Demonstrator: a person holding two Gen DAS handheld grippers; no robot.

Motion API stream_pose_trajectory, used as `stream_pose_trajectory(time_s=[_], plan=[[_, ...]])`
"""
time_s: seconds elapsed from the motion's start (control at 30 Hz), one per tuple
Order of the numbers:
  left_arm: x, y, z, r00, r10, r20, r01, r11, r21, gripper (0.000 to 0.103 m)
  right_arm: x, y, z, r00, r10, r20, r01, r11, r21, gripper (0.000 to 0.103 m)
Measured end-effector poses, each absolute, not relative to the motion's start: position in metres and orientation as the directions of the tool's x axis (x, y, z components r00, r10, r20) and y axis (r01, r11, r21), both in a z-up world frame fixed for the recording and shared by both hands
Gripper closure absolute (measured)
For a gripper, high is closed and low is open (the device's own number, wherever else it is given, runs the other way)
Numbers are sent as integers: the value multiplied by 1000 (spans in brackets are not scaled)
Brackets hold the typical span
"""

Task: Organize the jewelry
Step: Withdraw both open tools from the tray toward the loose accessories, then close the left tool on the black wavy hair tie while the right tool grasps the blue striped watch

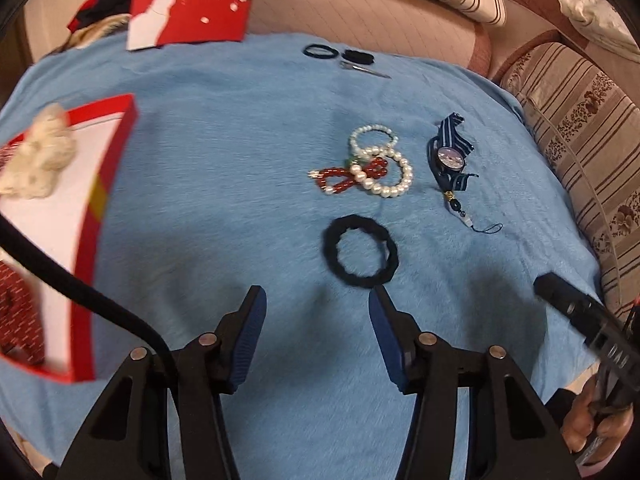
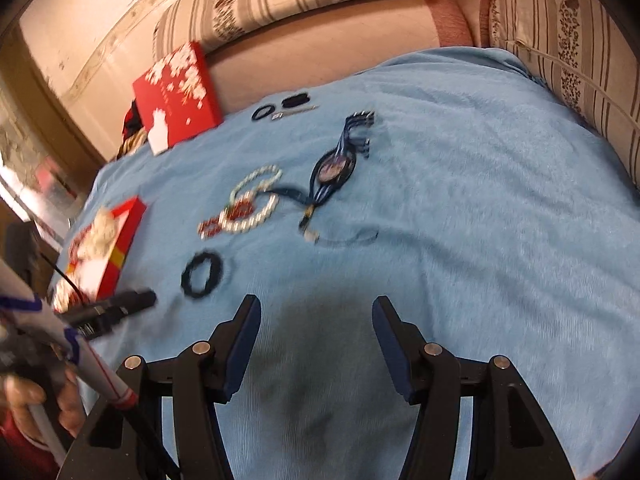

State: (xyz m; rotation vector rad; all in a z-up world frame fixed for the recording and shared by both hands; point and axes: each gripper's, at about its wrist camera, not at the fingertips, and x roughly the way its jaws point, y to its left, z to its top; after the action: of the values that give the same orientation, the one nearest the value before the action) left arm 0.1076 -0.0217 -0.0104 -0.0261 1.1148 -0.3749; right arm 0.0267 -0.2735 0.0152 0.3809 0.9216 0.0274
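The black scrunchie [image 1: 361, 256] lies flat on the blue blanket [image 1: 220, 160], just ahead of the left gripper [image 1: 318, 328], at about one o'clock from its tips. The jaws are seen released, with nothing between them. Beyond the scrunchie, at twelve o'clock, the pearl and red bead bracelets [image 1: 370, 166] are tangled together, and the striped-strap watch [image 1: 452, 158] rests at two o'clock. The open red box [image 1: 100, 200] sits at nine o'clock, already holding a cream scrunchie [image 1: 38, 158]. The right gripper [image 2: 316, 336] hovers over bare blanket, jaws also released and empty. A clean pick is judged best made by straddling one side of the ring, pressing lightly into the soft fabric before closing, so the blanket is not pinched.
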Motion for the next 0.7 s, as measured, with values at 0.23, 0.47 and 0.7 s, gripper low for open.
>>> stream_pose_trajectory(time_s=[0.23,0.47,0.7], plan=[[134,-33,-28,348,-345,-872,291,924,-249,58,81,-300,13,621,151,-769,178,929,326,41],[146,-51,-39,318,-383,-867,349,898,-269,72,145,-310,-10,588,175,-790,201,914,353,41],[157,-58,-42,323,-409,-854,349,890,-294,72,180,-301,-32,545,149,-825,210,929,306,41]])
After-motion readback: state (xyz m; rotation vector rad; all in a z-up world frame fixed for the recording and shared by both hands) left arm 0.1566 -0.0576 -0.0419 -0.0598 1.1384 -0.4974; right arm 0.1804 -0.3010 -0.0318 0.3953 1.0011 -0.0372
